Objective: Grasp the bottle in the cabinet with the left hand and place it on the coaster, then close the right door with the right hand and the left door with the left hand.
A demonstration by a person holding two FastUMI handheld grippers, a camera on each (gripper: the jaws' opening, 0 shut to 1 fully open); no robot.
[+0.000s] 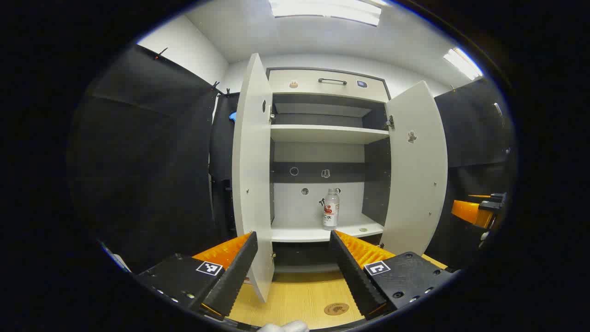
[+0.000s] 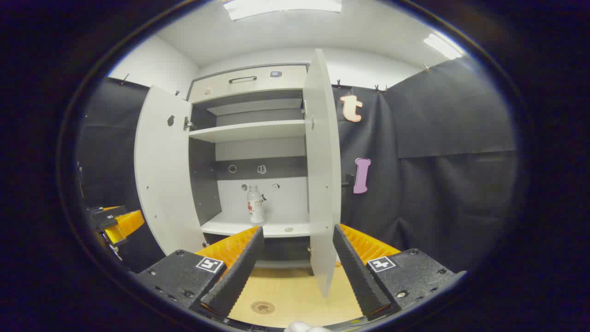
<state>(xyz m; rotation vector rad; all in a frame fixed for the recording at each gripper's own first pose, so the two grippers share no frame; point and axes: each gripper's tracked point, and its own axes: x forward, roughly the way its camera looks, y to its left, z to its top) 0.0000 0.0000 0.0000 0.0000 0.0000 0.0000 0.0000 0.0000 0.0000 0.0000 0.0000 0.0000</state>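
Bottle (image 1: 331, 208) stands upright, cap up, on the cabinet's lower shelf (image 1: 299, 233) in the left gripper view, both doors swung open; the left gripper (image 1: 292, 246) is spread wide, holding nothing, above the wooden table (image 1: 295, 299) with its coaster (image 1: 336, 308). In the right gripper view, the right gripper (image 2: 297, 242) gapes empty too, the right door (image 2: 322, 170) edge-on between its fingers, well apart from them.

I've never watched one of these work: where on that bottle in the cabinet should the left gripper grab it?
Probably around the body, coming straight in from the open front. The bottle stands upright on the lower shelf, both doors swung wide, and the left gripper is open facing it.
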